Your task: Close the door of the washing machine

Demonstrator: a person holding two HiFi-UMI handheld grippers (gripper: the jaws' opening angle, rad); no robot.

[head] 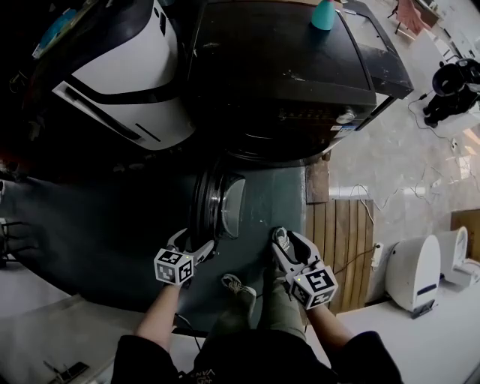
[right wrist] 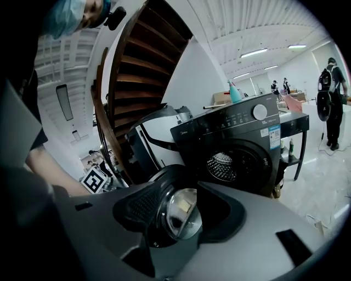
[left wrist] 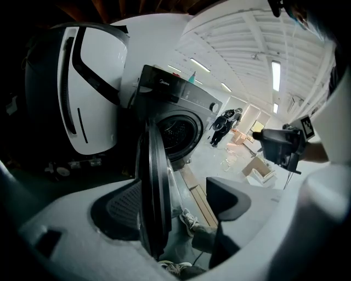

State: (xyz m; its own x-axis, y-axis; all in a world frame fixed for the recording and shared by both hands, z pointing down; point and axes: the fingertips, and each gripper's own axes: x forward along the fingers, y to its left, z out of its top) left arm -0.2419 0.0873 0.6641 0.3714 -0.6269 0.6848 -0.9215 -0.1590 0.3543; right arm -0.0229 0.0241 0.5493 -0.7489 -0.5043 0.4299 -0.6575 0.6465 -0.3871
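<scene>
The black front-loading washing machine (head: 285,75) stands ahead with its drum opening (right wrist: 222,164) uncovered. Its round glass door (head: 219,204) hangs swung out toward me. My left gripper (head: 193,241) is at the door's near rim. In the left gripper view the door (left wrist: 153,192) stands edge-on between the wide-open jaws of the left gripper (left wrist: 175,203), close to the left pad (left wrist: 118,207); whether it touches, I cannot tell. My right gripper (head: 290,240) hovers right of the door, open and empty. In the right gripper view the door glass (right wrist: 184,214) shows beyond the gap of the right gripper (right wrist: 181,236).
A white and black appliance (head: 127,82) stands left of the washer. A teal bottle (head: 324,15) sits on its top. Wooden planks (head: 341,240) lie on the floor at right, with white devices (head: 412,274) beyond. My shoes (head: 238,285) are below the door. A staircase (right wrist: 148,66) rises behind.
</scene>
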